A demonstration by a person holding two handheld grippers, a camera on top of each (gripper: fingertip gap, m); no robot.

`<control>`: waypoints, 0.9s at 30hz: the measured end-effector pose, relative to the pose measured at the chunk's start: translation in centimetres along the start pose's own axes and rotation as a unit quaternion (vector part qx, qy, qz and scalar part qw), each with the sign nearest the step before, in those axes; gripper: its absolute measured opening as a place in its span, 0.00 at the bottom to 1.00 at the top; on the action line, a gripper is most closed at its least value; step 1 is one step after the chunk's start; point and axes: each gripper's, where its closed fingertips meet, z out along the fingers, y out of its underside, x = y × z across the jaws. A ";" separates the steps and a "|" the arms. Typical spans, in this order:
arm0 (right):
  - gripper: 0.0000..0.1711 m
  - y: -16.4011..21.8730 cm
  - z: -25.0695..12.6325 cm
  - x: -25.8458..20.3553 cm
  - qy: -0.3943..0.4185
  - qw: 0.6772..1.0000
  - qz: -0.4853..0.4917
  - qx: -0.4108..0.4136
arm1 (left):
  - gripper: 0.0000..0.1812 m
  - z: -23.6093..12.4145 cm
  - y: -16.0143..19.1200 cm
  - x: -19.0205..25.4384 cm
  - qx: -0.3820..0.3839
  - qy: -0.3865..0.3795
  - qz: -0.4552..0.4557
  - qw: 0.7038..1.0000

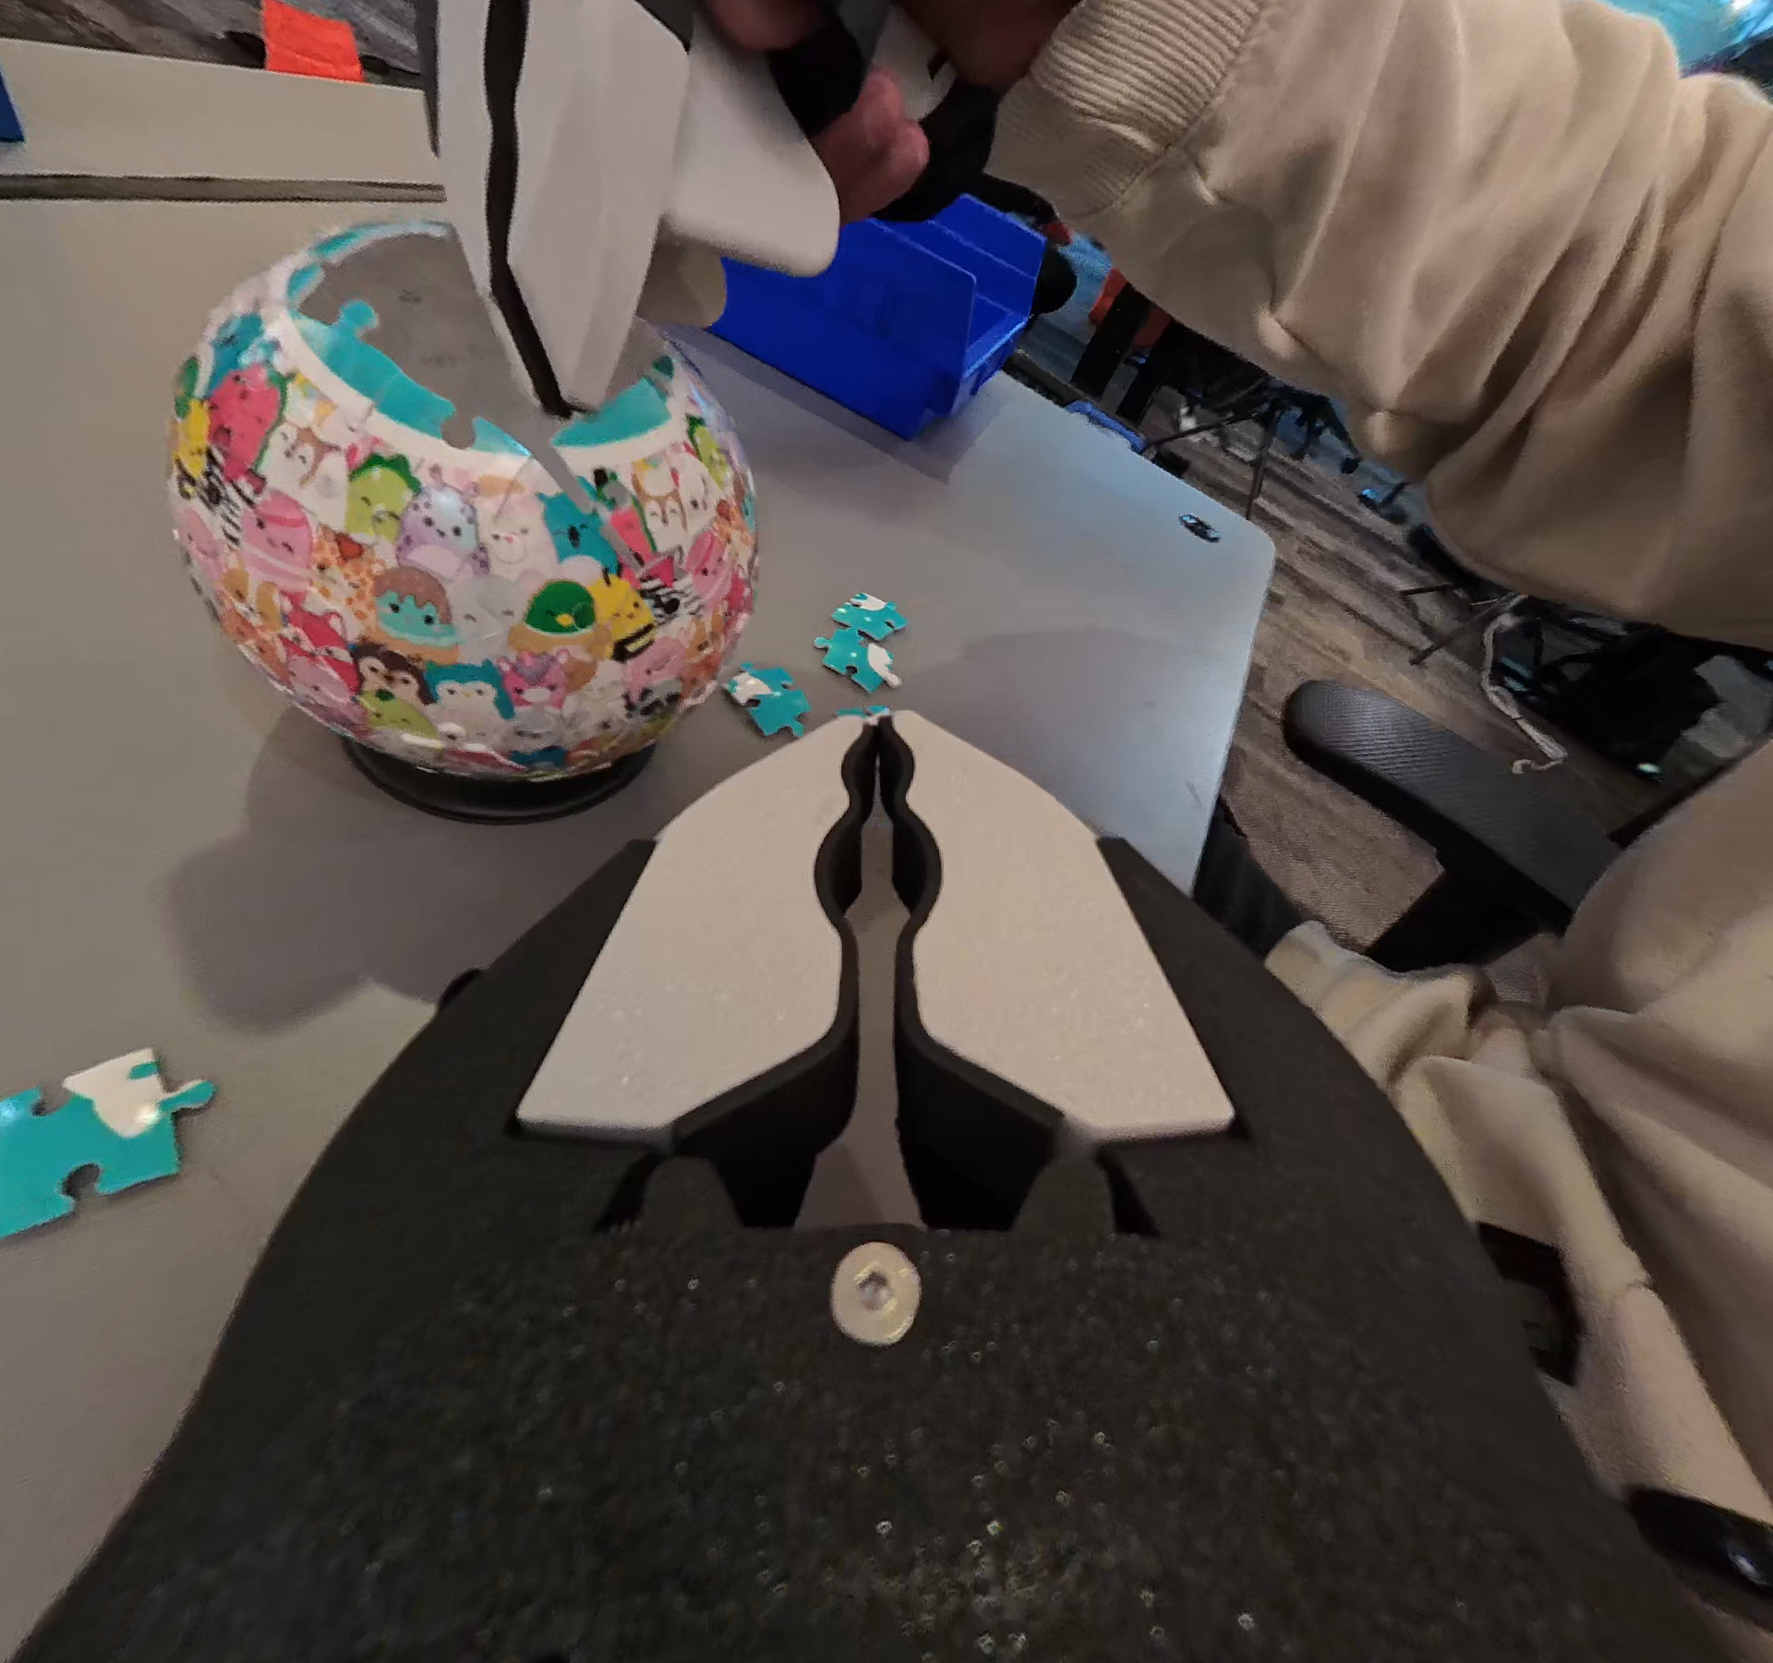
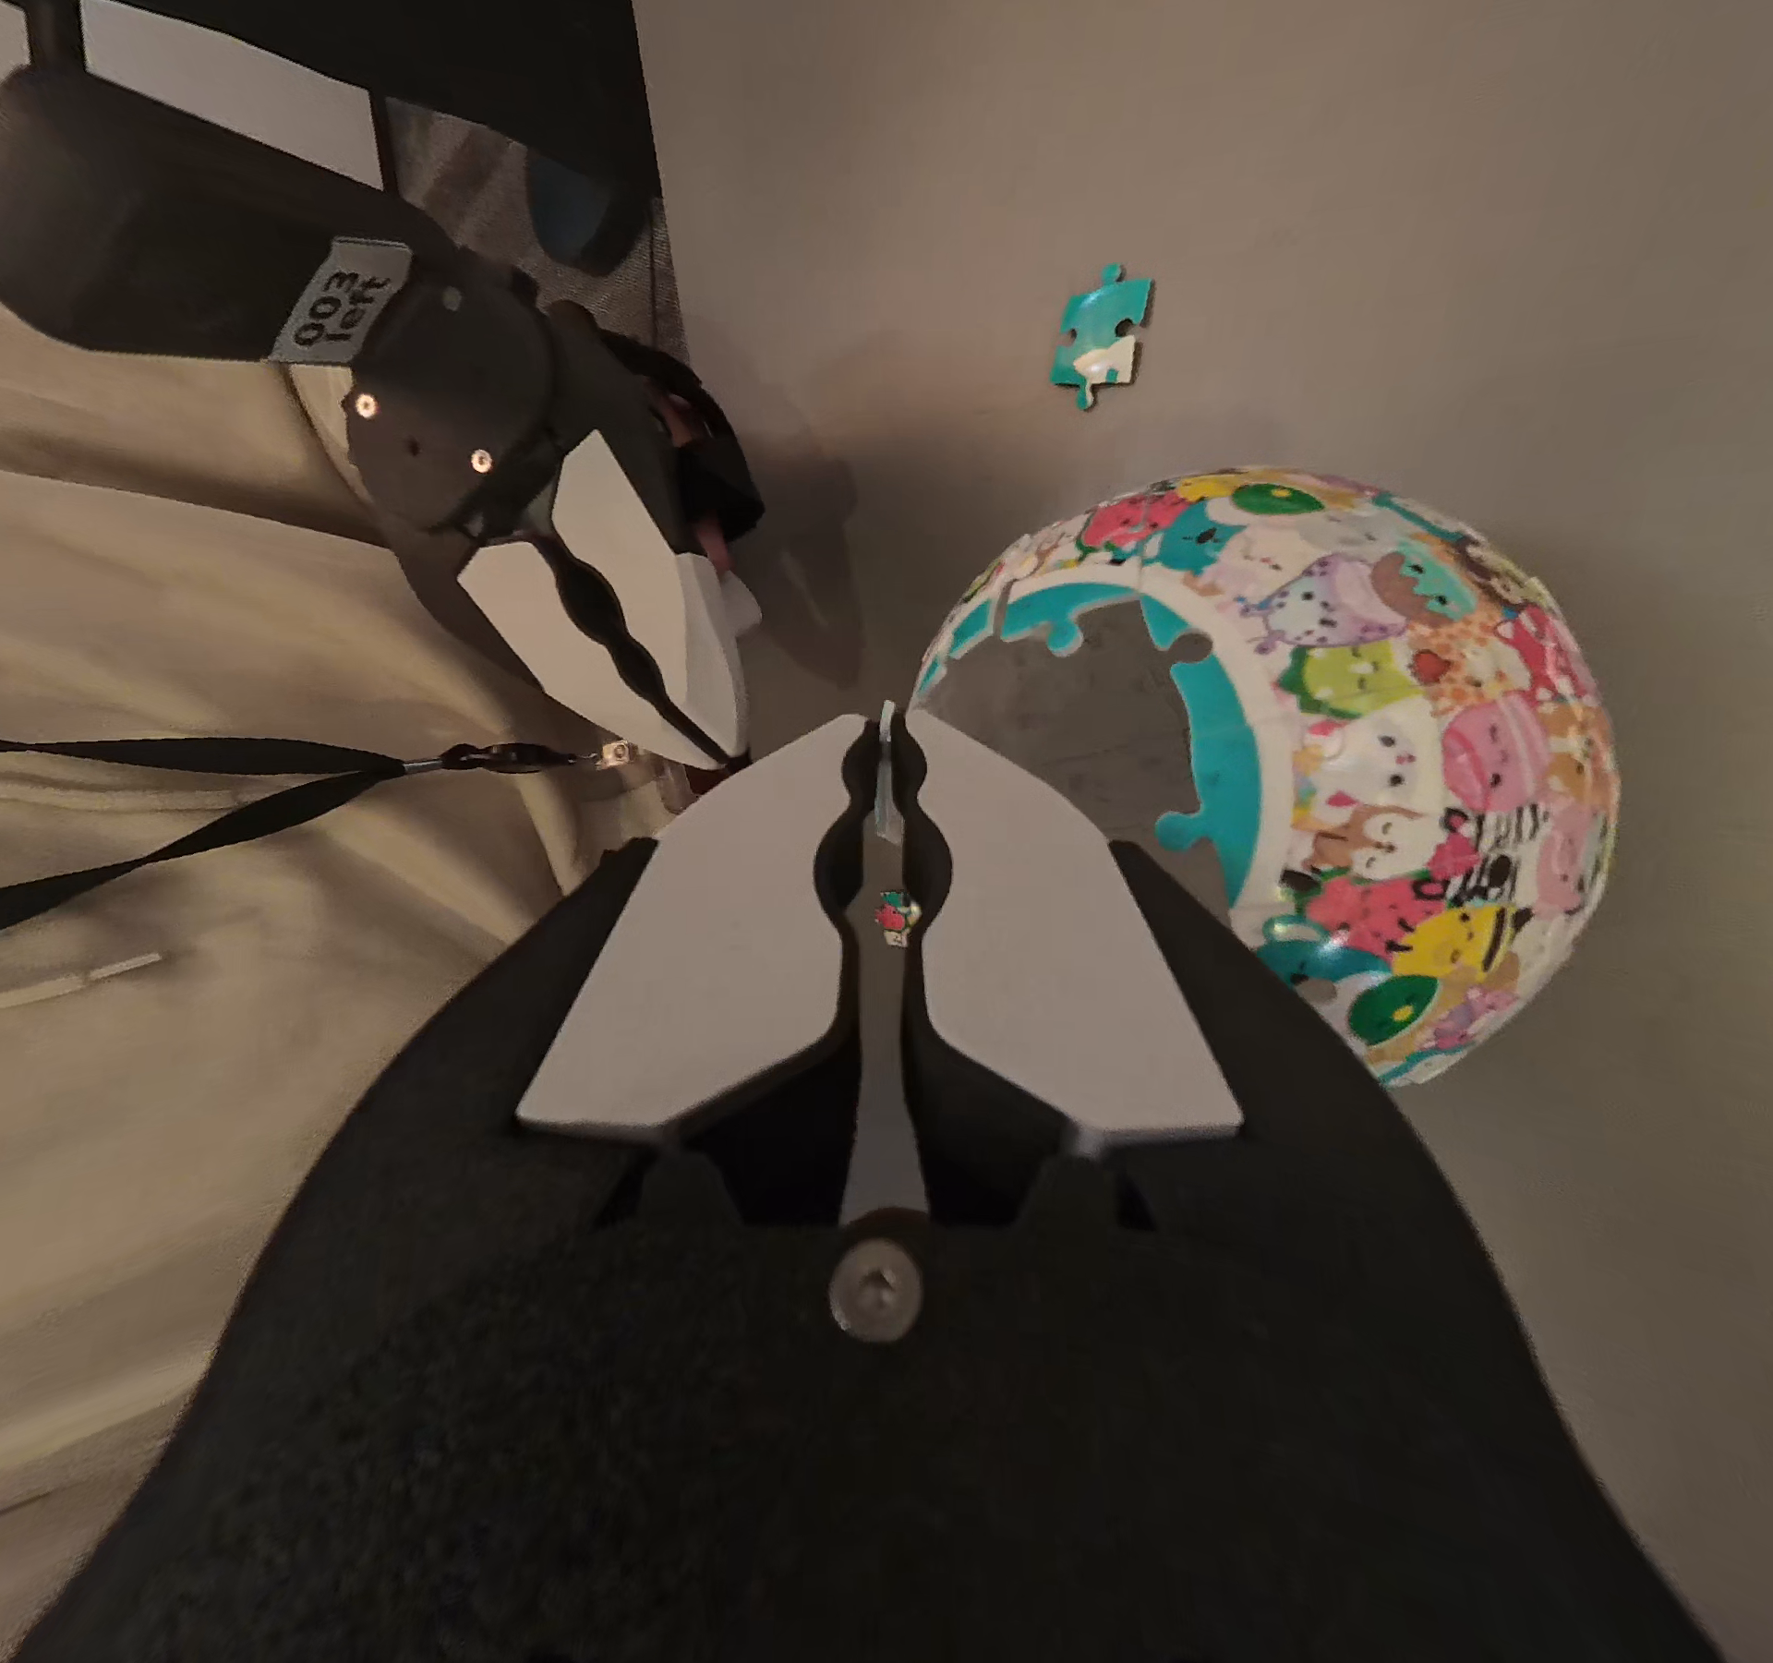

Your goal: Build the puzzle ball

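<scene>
Ball [image 1: 460, 514] sits on a black stand [image 1: 499, 787] on the tabletop [image 1: 1007, 514], top open. Right claw [image 2: 885, 725] pinched on a thin teal piece [image 2: 886, 777], tips at the rim of the opening. Left claw [image 1: 878, 725] closed, looks empty, hard to tell. Loose pieces [image 1: 844, 648] near the ball's base; another piece [image 2: 1103, 336] farther off.

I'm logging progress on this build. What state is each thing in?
Puzzle ball: upright on its black stand, top open.
Right gripper: shut on a puzzle piece.
Left gripper: shut, empty.
Loose pieces: flat on the table.
</scene>
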 end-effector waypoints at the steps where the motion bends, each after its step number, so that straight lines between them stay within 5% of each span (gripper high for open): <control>1: 0.01 0.1 0.0 0.2 0.007 1.000 -0.001 -0.002 | 0.00 0.3 -0.1 -0.4 -0.004 -0.012 0.006 1.000; 27: 0.02 0.1 -0.1 0.4 0.009 0.998 -0.069 0.013 | 0.00 4.7 -2.3 -3.6 -0.019 -0.116 0.022 0.993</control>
